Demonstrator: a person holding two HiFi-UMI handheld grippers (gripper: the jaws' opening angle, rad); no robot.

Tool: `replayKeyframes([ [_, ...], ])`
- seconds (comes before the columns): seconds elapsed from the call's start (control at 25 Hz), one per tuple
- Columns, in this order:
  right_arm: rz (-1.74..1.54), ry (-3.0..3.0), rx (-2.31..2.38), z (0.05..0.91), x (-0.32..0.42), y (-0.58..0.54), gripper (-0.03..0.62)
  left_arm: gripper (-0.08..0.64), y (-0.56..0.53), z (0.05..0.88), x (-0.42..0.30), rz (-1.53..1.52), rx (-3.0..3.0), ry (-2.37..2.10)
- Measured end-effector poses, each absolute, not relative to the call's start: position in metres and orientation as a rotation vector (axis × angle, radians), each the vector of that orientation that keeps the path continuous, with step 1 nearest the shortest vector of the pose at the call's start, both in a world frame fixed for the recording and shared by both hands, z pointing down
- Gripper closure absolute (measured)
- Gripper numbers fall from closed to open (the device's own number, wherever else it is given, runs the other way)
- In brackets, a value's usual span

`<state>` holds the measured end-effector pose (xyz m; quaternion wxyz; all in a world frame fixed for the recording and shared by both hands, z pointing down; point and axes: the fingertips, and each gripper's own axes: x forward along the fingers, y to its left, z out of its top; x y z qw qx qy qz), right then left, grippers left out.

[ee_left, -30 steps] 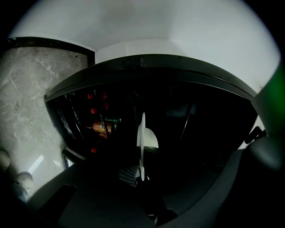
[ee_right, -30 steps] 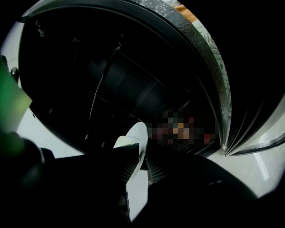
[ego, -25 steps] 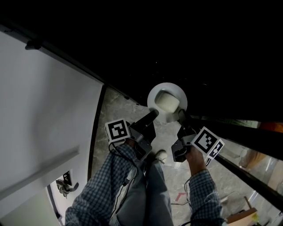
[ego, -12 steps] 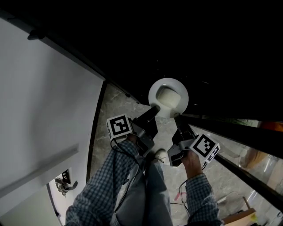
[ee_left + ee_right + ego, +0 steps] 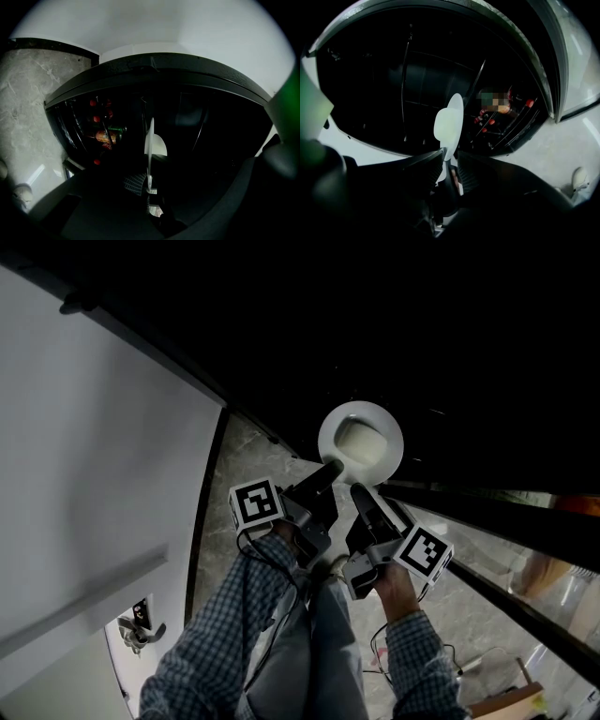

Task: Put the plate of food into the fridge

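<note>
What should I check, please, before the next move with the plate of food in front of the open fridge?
1. Left gripper clamped on the round white plate: ok, the rim is between its jaws.
2. Right gripper released: ok; its jaws have just been opening and stand apart, with the rim at their tips.
3. Pale food on the plate: ok.
4. Dark fridge interior open ahead: ok.
5. Free shelf space: cannot tell, too dark.
6. Red-capped bottles off to the side of the plate: ok.
</note>
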<state>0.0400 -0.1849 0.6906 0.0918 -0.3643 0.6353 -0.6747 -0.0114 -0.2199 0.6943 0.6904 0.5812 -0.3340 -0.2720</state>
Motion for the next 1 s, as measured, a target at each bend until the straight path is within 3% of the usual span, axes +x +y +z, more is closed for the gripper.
replayKeyframes([
  [0.12, -1.998, 1.84, -1.066, 0.689, 0.039, -0.187, 0.502, 0.537, -0.219, 0.696, -0.012, -0.588, 1.305, -0.75],
  [0.2, -1.994, 1.79, -1.078, 0.69, 0.041, -0.188, 0.558, 0.536, -0.219, 0.693, -0.01, -0.602, 1.294, -0.732],
  [1.0, -1.96, 1.735, -1.113, 0.691, 0.044, -0.211, 0.567, 0.535, -0.195, 0.68, -0.014, -0.559, 1.331, -0.685],
])
